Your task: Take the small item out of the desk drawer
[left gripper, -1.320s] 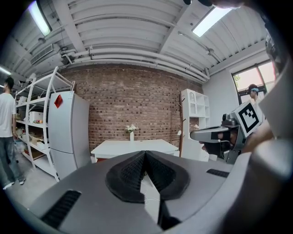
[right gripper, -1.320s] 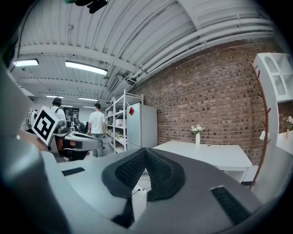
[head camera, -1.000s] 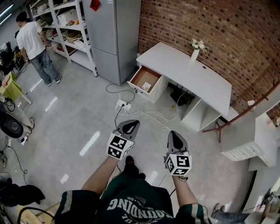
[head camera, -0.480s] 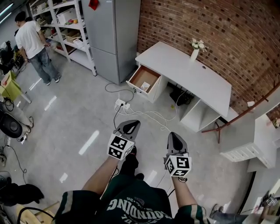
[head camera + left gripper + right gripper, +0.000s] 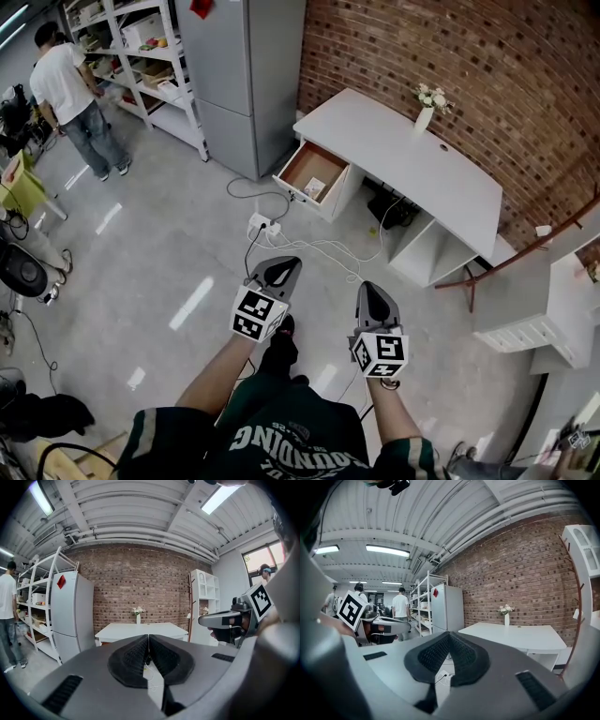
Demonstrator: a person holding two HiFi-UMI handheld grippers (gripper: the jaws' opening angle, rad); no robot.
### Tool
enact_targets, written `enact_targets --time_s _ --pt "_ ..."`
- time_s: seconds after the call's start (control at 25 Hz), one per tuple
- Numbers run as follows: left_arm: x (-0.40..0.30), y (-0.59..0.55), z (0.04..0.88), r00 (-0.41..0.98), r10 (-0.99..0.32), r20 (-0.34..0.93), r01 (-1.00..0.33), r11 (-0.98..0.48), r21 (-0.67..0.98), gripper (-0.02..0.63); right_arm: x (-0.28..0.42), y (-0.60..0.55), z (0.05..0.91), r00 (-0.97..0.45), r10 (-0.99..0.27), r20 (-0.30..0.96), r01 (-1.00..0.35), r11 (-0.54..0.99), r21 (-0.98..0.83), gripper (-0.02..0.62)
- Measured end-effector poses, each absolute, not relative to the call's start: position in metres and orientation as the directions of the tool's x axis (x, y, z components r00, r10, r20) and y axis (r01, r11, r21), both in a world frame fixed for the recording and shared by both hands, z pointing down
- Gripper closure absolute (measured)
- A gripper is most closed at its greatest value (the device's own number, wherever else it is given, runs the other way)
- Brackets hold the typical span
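Left gripper (image 5: 278, 270) & right gripper (image 5: 371, 292): both closed, nothing btwn jaws, held over the floor, well apart from bench (image 5: 412, 155). Open drawer (image 5: 302, 164) sits at bench's left end; small item (image 5: 313, 187) lies inside, near drawer front. Risk: cables (image 5: 314, 247) + power strip (image 5: 260, 223) en route could trip the person. Item too small to ID; in both gripper views the drawer is hidden behind the jaws.
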State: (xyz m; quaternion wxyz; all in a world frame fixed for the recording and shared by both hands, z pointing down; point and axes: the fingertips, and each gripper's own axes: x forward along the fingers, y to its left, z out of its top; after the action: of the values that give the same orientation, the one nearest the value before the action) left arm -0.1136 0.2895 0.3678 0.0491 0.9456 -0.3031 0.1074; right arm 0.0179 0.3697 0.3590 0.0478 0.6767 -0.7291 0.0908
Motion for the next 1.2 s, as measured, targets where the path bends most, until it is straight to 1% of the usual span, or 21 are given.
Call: enact_targets --time_s 0.36,0.72,1.2 --pt "-0.096 0.242 0.381 0.8 -0.549 0.243 -0.575 -0.817 0.047 0.589 0.03 0.321 0.369 -0.077 -0.975 0.209 -0.996 0.065 -0.066 0.572" --pt "-0.077 0.166 0.402 0.795 -0.538 0.28 -0.575 -0.815 0.068 0.589 0.044 0.24 0.39 -0.096 -0.963 0.253 -0.993 0.077 -0.085 0.572" --pt "-0.062 0.073 0.4 0.802 -0.529 0.278 -0.565 -0.822 0.065 0.589 0.049 0.148 0.389 -0.101 -0.962 0.255 -0.993 0.084 -0.077 0.572"
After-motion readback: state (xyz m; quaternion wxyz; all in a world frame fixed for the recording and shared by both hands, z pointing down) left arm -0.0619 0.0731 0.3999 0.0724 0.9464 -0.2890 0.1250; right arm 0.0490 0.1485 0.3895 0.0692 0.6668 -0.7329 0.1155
